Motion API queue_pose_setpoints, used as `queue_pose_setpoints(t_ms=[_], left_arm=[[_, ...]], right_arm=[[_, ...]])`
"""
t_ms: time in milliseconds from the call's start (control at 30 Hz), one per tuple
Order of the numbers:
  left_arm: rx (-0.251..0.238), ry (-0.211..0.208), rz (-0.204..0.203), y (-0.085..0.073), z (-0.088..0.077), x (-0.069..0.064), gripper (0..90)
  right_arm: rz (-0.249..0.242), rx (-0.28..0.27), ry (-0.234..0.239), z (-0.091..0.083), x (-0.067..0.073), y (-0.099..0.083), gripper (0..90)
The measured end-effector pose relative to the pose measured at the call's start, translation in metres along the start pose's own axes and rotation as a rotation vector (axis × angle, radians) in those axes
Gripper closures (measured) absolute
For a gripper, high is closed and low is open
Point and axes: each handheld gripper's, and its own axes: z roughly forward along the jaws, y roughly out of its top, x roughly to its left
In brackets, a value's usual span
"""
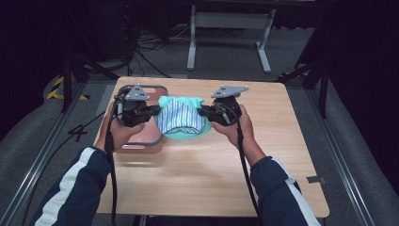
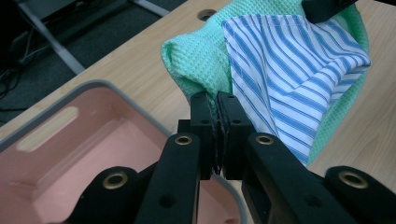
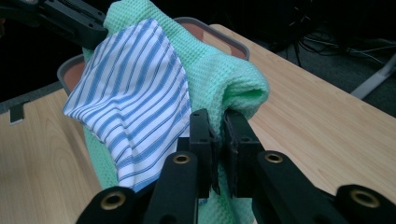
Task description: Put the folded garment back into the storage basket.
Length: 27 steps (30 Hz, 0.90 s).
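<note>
A mint-green waffle cloth (image 1: 188, 133) with a blue-and-white striped panel (image 1: 179, 117) hangs stretched between my two grippers above the wooden table (image 1: 211, 165). My left gripper (image 1: 154, 111) is shut on the cloth's left edge; in the left gripper view its jaws pinch the green fabric (image 2: 198, 65) beside the striped panel (image 2: 289, 65). My right gripper (image 1: 203, 112) is shut on the cloth's right edge; the right gripper view has the green fabric (image 3: 229, 79) bunched between its jaws and the striped panel (image 3: 135, 88) sagging to the left.
A pink bin (image 1: 141, 140) with a grey rim sits on the table under my left gripper; its inside (image 2: 70, 158) is bare. A metal stand (image 1: 230, 21) and cables lie on the floor beyond the table. Wide wood surface lies toward the front.
</note>
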Motion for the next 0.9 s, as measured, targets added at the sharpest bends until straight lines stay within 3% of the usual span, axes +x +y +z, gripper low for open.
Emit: queue_pose_setpoints(t_ms=[467, 900], left_arm=[[0.029, 0.090, -0.070, -0.028, -0.032, 0.041, 86.2], [0.086, 0.132, -0.117, -0.062, -0.051, 0.068, 86.2]], right_arm=[[-0.031, 0.018, 0.063, 0.058, 0.031, 0.035, 83.1], [-0.073, 0.071, 0.125, 0.109, 0.059, 0.051, 83.0]])
